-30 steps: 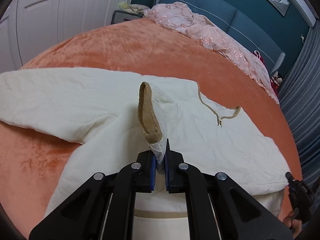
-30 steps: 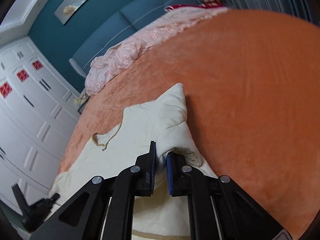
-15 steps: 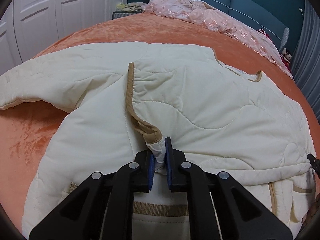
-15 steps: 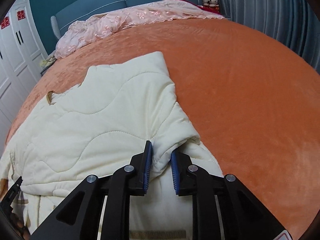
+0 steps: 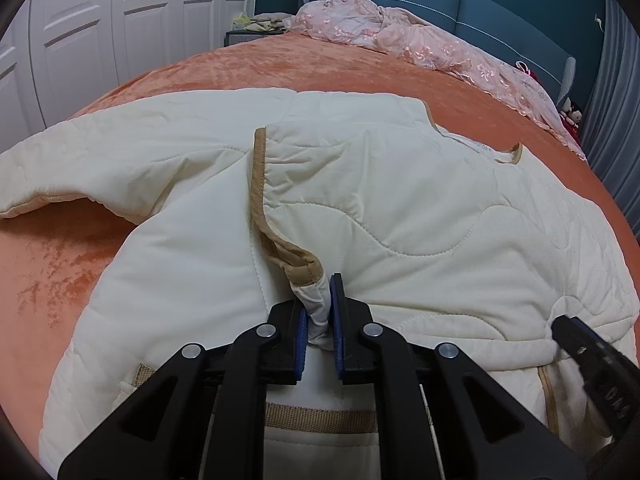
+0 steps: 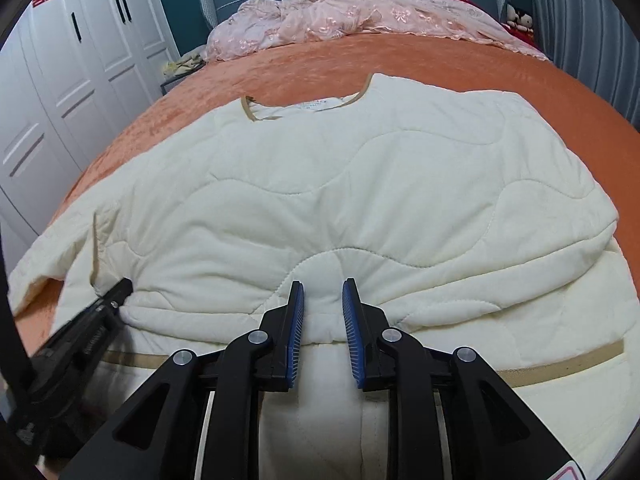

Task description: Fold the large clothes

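A cream quilted jacket [image 5: 400, 208] with tan trim lies on the orange bed; it also shows in the right wrist view [image 6: 360, 184]. One sleeve is folded across its body, the other sleeve [image 5: 100, 156] lies spread to the left. My left gripper [image 5: 319, 312] is shut on the tan-trimmed sleeve cuff [image 5: 308, 276], low over the jacket. My right gripper [image 6: 322, 312] is open, its jaws apart on either side of the folded sleeve's edge, with no grip on it. Each gripper shows at the edge of the other's view.
The orange bedspread [image 5: 280, 68] covers the bed. A pink lace blanket [image 6: 340, 20] lies bunched at the blue headboard. White wardrobe doors [image 6: 60, 80] stand to the left, grey curtains [image 6: 592, 20] to the right. A nightstand [image 5: 256, 32] sits by the bed's far corner.
Both grippers carried the sleeve across the jacket's body and lowered it flat. My right gripper has opened and let go of the fabric; my left stays shut on the cuff.
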